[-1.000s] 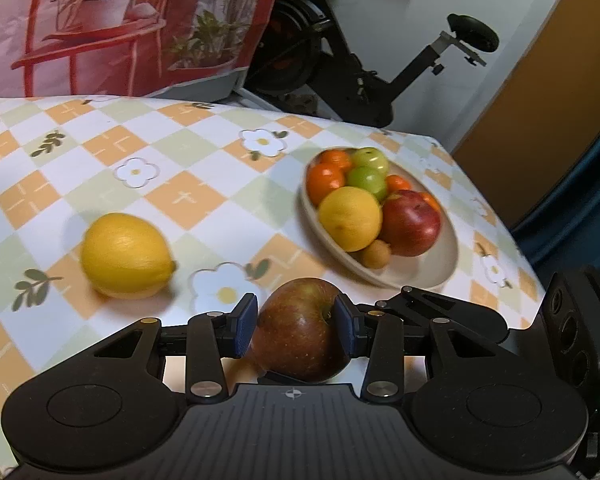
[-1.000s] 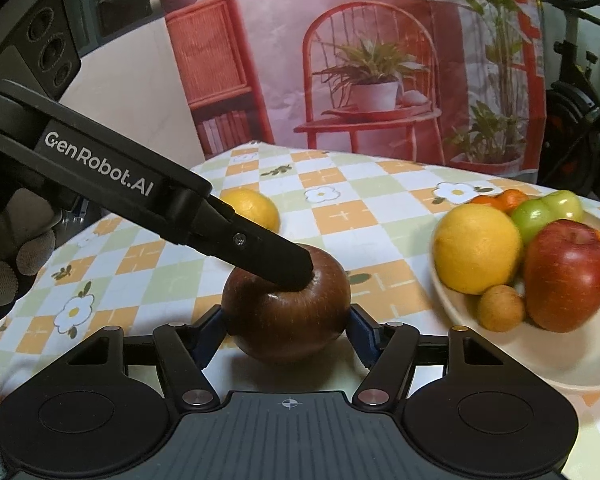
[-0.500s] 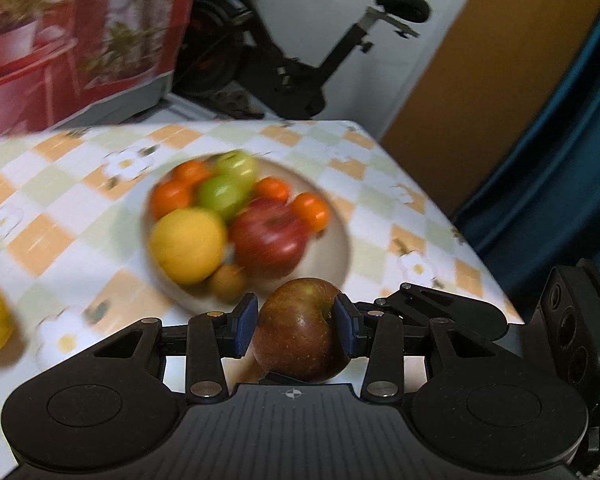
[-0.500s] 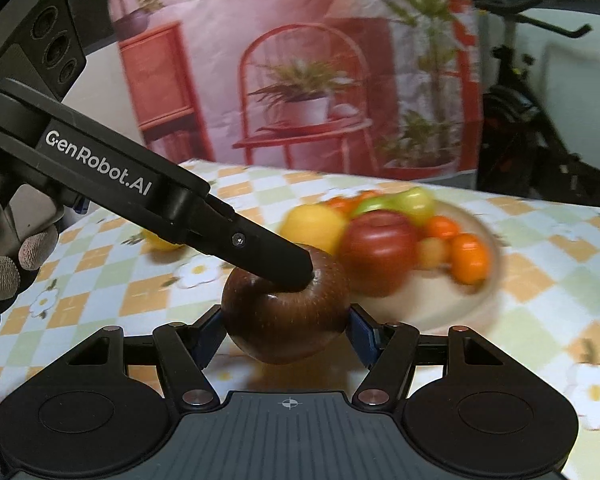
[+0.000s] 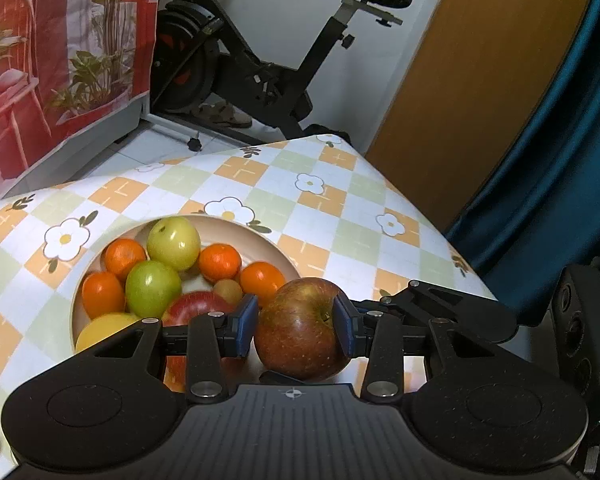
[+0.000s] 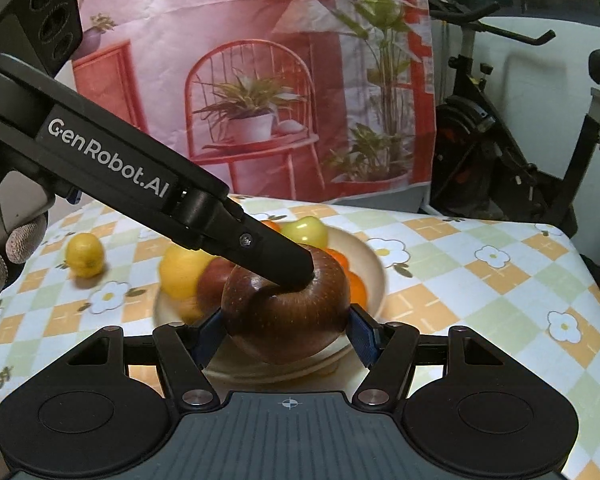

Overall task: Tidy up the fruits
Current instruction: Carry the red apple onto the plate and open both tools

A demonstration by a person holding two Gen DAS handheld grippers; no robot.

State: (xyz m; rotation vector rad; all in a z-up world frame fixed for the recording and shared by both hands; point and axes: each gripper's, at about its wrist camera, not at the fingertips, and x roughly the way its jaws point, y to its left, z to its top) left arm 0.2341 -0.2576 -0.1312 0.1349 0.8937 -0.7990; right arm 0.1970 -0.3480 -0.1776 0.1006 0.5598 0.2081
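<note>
Dark red and russet, the apple (image 5: 302, 332) is held nearest of all, gripped from both sides by the left tongs (image 5: 296, 330), whose blue pads (image 5: 247, 330) are pressed against its flanks at a narrow opening; in the right wrist view the same apple (image 6: 286, 316) is seen between the right tongs (image 6: 286, 330), which are spread about halfway, their blue pads (image 6: 360, 334) set at the apple's two sides, though whether they press on it cannot be told; one black finger of the left tongs is laid across the top of the apple, near its stem hollow. The apple is carried above the near rim of a beige plate (image 5: 276, 250); on the plate are seen a red apple (image 5: 198, 306), a large yellow citrus fruit (image 5: 104, 330), two green fruits (image 5: 154, 288), several small oranges (image 5: 220, 262) and a little brown fruit (image 5: 228, 290). The plate rests on a table (image 5: 332, 204) covered with a checked, flowered cloth; farther left on the cloth, well apart from the plate, a lemon (image 6: 85, 255) is seen. Beyond the table stand an exercise bike (image 5: 260, 60) and a red printed backdrop (image 6: 260, 80).
</note>
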